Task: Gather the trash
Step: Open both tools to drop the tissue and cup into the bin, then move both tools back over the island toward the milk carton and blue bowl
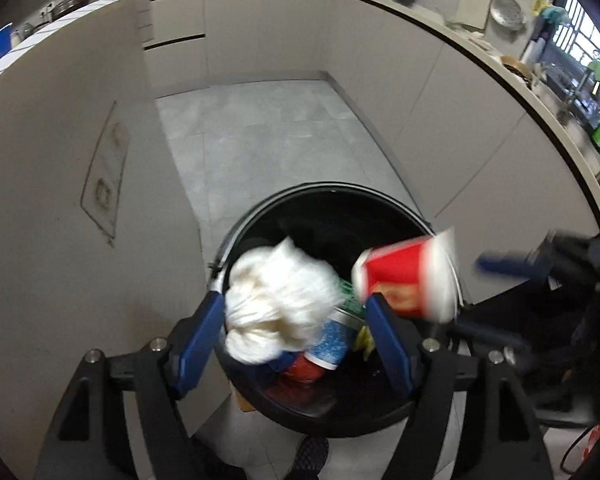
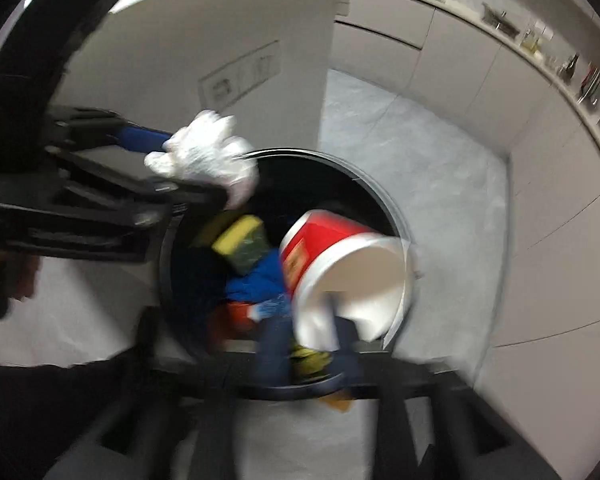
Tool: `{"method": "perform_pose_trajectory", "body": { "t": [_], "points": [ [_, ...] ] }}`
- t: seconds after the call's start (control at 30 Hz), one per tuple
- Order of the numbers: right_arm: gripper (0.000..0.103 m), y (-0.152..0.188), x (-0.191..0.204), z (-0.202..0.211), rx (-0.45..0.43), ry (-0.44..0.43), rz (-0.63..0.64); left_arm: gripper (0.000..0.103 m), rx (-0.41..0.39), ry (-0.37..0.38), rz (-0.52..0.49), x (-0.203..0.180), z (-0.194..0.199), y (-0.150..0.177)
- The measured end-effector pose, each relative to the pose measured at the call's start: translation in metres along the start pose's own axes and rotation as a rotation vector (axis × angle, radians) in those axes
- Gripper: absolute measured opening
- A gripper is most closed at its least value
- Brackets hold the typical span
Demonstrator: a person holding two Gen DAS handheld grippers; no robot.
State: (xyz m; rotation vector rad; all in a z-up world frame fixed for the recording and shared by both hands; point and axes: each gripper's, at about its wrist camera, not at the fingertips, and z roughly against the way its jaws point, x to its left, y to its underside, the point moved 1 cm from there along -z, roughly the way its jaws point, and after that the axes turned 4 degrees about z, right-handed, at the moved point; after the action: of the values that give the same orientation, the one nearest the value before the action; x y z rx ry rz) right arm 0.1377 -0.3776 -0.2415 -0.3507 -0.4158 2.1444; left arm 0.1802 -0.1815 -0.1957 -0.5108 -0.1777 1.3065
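Observation:
A round black trash bin (image 1: pixel 384 204) stands on the grey floor, holding a blue-patterned cup (image 1: pixel 332 340), red and yellow trash. My left gripper (image 1: pixel 296 312) is open above the bin; a crumpled white paper wad (image 1: pixel 276 300) sits between its blue fingers, blurred, seemingly loose. My right gripper (image 2: pixel 312 336) is over the bin (image 2: pixel 376 192), its blurred fingers close together at the rim of a red and white paper cup (image 2: pixel 340 268). The cup also shows in the left wrist view (image 1: pixel 412 276), the wad in the right wrist view (image 2: pixel 208 156).
A white island wall (image 1: pixel 60 200) stands just left of the bin. Beige cabinets (image 1: pixel 460 100) with a cluttered countertop curve round the back and right. Grey floor tiles (image 1: pixel 268 140) stretch beyond the bin. A yellow sponge (image 2: pixel 240 236) lies in the bin.

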Motion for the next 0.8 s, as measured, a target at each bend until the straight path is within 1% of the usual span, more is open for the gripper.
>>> {"method": "perform_pose_trajectory", "body": {
  "t": [0.03, 0.07, 0.13, 0.23, 0.37, 0.4, 0.43, 0.47, 0.5, 0.6, 0.73, 0.77, 0.8],
  "points": [
    [0.07, 0.0, -0.007, 0.0, -0.003, 0.002, -0.013, 0.074, 0.004, -0.006, 0.0, 0.0, 0.0, 0.0],
    [0.071, -0.001, -0.012, 0.002, -0.006, 0.012, -0.021, 0.074, 0.011, -0.002, -0.001, 0.001, -0.001, 0.001],
    [0.072, -0.003, -0.023, 0.004, -0.016, 0.006, -0.045, 0.074, 0.011, -0.016, 0.0, 0.0, 0.0, 0.001],
    [0.072, -0.001, -0.039, 0.007, -0.019, 0.025, -0.093, 0.075, 0.01, -0.021, 0.02, 0.004, 0.002, 0.001],
    [0.073, -0.002, -0.046, 0.014, -0.033, 0.033, -0.129, 0.075, -0.002, -0.032, 0.023, 0.007, 0.002, -0.002],
    [0.078, -0.006, -0.044, 0.012, -0.03, 0.034, -0.135, 0.075, -0.009, -0.033, 0.025, 0.006, 0.003, -0.002],
    [0.088, -0.005, -0.044, 0.014, -0.032, 0.037, -0.138, 0.076, -0.015, -0.038, 0.028, 0.005, 0.006, -0.002],
    [0.094, -0.005, -0.044, 0.015, -0.034, 0.046, -0.145, 0.076, -0.023, -0.044, 0.027, 0.005, 0.007, -0.002],
    [0.103, -0.007, -0.045, 0.014, -0.031, 0.054, -0.153, 0.077, -0.026, -0.048, 0.027, 0.006, 0.006, -0.002],
    [0.103, -0.005, -0.045, 0.013, -0.032, 0.095, -0.176, 0.077, -0.026, -0.048, 0.034, 0.007, 0.005, -0.005],
    [0.103, -0.003, -0.046, 0.016, -0.02, 0.126, -0.208, 0.078, -0.037, -0.045, 0.031, 0.005, 0.013, -0.003],
    [0.103, -0.003, -0.046, 0.019, -0.025, 0.132, -0.214, 0.079, -0.043, -0.041, 0.03, 0.006, 0.015, -0.002],
    [0.103, -0.004, -0.044, 0.022, -0.034, 0.133, -0.218, 0.083, -0.05, -0.042, 0.03, 0.005, 0.019, -0.002]
  ]
}}
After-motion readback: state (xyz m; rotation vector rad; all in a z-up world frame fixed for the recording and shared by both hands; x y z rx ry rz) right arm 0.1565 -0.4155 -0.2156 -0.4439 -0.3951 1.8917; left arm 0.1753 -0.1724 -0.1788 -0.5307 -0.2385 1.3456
